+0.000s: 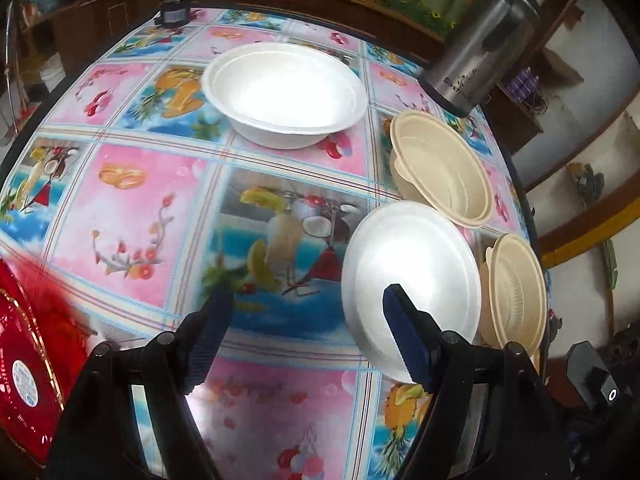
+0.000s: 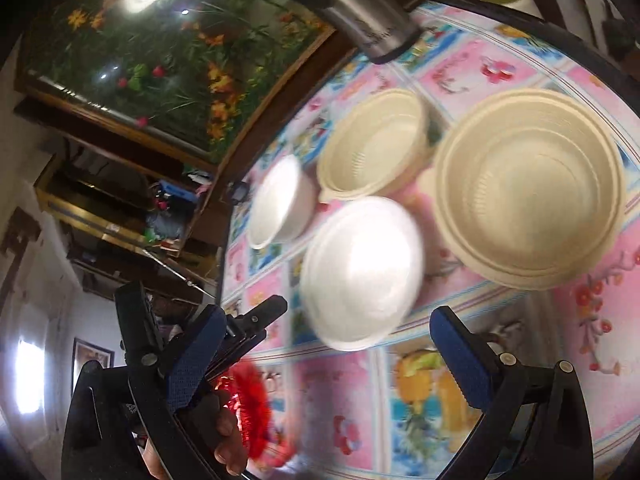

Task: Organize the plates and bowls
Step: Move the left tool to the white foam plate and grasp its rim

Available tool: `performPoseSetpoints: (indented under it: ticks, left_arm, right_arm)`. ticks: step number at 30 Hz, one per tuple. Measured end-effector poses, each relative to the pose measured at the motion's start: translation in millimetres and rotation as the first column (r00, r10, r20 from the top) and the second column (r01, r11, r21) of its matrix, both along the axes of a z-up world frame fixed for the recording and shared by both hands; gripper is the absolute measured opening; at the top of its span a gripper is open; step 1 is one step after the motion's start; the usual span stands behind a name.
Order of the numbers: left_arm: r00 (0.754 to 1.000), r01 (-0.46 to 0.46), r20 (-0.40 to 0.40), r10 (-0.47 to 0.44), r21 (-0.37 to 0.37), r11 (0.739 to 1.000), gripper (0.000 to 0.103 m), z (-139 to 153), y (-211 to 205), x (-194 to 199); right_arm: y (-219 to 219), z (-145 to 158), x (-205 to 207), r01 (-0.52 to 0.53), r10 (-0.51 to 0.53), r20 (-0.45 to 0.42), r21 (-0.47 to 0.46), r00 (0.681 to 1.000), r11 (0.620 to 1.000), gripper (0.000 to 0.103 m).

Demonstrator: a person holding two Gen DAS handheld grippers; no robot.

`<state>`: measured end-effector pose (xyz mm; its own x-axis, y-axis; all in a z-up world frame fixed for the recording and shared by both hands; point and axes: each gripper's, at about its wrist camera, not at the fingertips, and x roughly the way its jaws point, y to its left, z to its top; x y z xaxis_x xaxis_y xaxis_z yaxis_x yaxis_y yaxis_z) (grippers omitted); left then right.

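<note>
The left claw (image 1: 304,320) hung spread above the bench (image 1: 152,200), nothing between its blue pads; one pad (image 1: 404,336) overlapped the near edge of a white plate (image 1: 412,276) in the lower right of the left view, though contact could not be told. Above that plate, toward the right edge, sat a beige bowl (image 1: 444,168), and a second beige bowl (image 1: 516,288) stood just beside the plate at the far right. A white bowl (image 1: 284,96) sat apart in the upper middle of the frame, and a steel flask (image 1: 480,44) stood at the upper right by the bench's rim. A red wrapper (image 1: 28,352) lay at the lower left. In the right view, which was tilted and blurred, the right claw (image 2: 320,356) was likewise spread and empty over the flowered cloth. The white plate (image 2: 360,272) lay in the middle of the frame, with the small beige bowl (image 2: 372,144) above it, a large beige bowl (image 2: 532,188) at the right, the white bowl (image 2: 276,204) to the left, and the flask (image 2: 352,12) at the top. A hand (image 2: 224,440) on the other tool showed at the lower left.
</note>
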<state>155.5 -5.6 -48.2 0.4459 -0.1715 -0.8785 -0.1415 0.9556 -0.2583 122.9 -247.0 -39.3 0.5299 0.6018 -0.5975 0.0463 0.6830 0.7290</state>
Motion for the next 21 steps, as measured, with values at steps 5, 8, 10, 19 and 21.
performPoseSetpoints:
  ticks: [5, 8, 10, 19, 21]
  left_arm:
    - [1.000, 0.027, 0.006, -0.028, 0.030, 0.999, 0.077, -8.0, -14.6, 6.5]
    - [1.000, 0.029, 0.003, -0.029, 0.043, 0.999, 0.077, -13.6, -17.8, 9.2]
    - [1.000, 0.030, 0.000, -0.030, 0.045, 0.999, 0.076, -17.2, -18.3, 9.5]
    - [0.999, 0.037, 0.010, -0.038, 0.058, 0.998, 0.076, -24.0, -24.0, 10.3]
    - [0.999, 0.039, 0.015, -0.041, 0.065, 0.997, 0.076, -24.8, -25.3, 11.1]
  right_arm:
    - [-3.9, -14.6, 8.1, 0.017, -0.017, -0.028, -0.001, 0.999, 1.000, 0.098]
    - [-7.8, -23.0, 11.6, 0.032, -0.033, -0.043, -0.006, 0.999, 0.999, 0.094]
    - [-7.5, -28.4, 14.8, 0.036, -0.037, -0.061, -0.009, 0.997, 0.999, 0.090]
    - [-1.9, -40.0, 24.1, 0.032, -0.035, -0.081, -0.036, 0.996, 0.999, 0.077]
    - [-1.7, -40.2, 23.9, 0.036, -0.040, -0.077, -0.048, 0.996, 0.998, 0.073]
